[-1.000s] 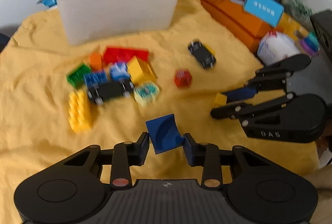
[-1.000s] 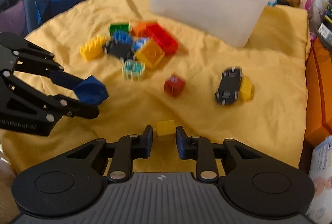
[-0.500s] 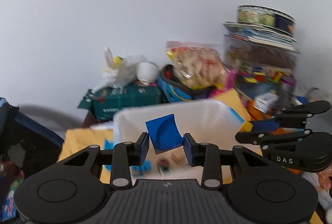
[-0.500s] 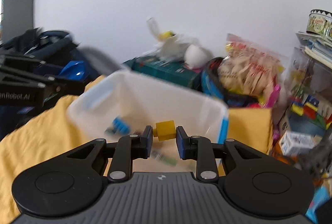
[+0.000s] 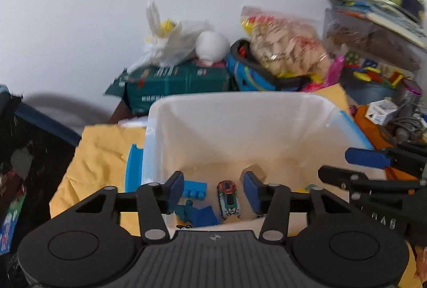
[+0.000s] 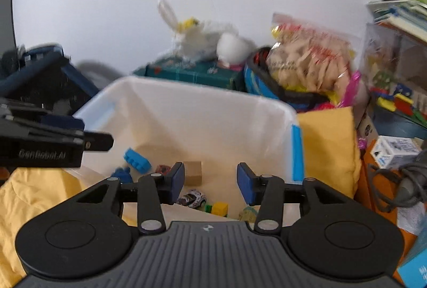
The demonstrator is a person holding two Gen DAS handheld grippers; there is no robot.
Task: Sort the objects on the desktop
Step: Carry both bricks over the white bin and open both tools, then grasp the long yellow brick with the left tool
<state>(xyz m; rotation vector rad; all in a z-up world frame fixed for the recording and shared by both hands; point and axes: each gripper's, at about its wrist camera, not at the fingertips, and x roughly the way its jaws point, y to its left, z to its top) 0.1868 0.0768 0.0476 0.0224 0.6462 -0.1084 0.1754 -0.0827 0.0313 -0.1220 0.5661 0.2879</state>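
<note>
Left jaws: the left gripper (image 5: 213, 187) is hanging over the near rim of the white bin (image 5: 240, 111), pads standing wide apart, gripping nothing and touching nothing.
Below the left jaws: a blue curved block (image 5: 204, 216) is lying on the bin floor, next to a red-and-green toy car (image 5: 228, 198) and a blue studded brick (image 5: 194, 187); a tan cube (image 5: 254, 171) is sitting just beyond the right pad.
Right jaws: the right gripper (image 6: 210, 181) is also hovering over the bin, pads spread wide, empty.
Below the right jaws: a small yellow block (image 6: 219, 207) is resting on the floor of the bin (image 6: 202, 106), close to a white toy car (image 6: 193, 197); a tan cube (image 6: 192, 172) and a blue brick (image 6: 136, 157) are lying farther in.
Outward: the yellow cloth (image 6: 328, 143) is covering the table around the bin; bags and boxes are piling up behind, against the wall.
Progress: several toys are sitting in the bin, so the sorting is clearly under way; the table in front of the bin is out of view, so what is left cannot be told.
</note>
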